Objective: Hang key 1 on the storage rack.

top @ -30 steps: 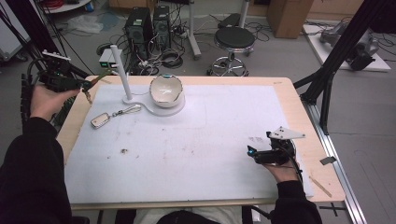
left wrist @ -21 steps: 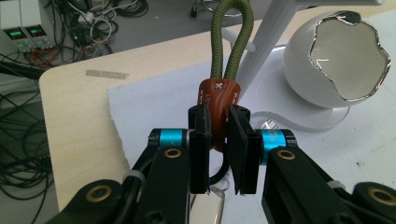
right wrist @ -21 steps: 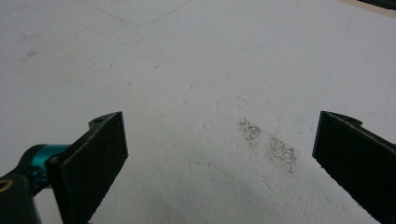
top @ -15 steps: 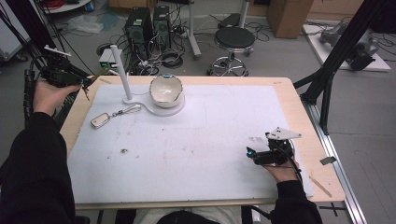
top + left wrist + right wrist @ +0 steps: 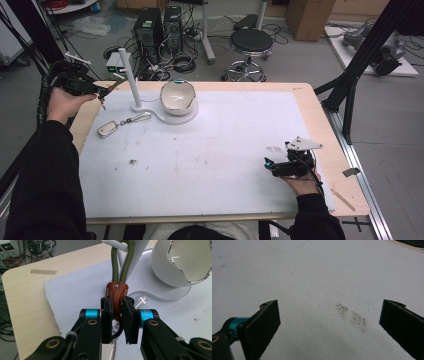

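With the left gripper clamped on the brown tab of the green cord keychain at the table's far left, the loop should slide squarely onto the white stand's arm, while the right gripper rests open near right.

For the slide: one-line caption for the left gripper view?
Left gripper clamps the brown leather tab of an olive cord loop, beside the white bowl.
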The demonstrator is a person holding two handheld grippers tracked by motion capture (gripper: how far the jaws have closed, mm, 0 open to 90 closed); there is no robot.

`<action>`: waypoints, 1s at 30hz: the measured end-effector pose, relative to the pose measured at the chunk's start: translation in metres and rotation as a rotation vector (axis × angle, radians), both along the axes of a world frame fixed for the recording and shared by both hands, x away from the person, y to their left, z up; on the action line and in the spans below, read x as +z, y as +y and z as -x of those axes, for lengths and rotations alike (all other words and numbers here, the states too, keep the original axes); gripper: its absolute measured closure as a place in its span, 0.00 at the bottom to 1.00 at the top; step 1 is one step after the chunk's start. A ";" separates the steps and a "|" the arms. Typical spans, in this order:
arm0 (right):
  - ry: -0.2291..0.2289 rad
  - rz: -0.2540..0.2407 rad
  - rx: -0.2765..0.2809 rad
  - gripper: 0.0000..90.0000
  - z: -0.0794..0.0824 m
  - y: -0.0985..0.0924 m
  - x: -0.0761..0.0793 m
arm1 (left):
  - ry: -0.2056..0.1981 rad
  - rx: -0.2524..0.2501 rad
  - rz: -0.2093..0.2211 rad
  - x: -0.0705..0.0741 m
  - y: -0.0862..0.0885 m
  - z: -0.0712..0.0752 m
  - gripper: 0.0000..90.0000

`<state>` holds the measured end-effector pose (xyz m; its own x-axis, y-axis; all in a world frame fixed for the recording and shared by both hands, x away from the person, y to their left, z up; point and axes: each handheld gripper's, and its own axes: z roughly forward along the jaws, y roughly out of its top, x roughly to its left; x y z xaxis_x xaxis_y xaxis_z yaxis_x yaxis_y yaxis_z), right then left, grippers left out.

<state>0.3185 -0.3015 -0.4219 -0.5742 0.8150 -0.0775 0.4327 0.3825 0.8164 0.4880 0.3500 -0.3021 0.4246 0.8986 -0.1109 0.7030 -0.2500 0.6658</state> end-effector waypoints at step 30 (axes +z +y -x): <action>-0.007 0.009 0.009 0.03 0.000 0.000 0.000 | 0.070 0.036 -0.008 -0.035 -0.021 -0.016 0.85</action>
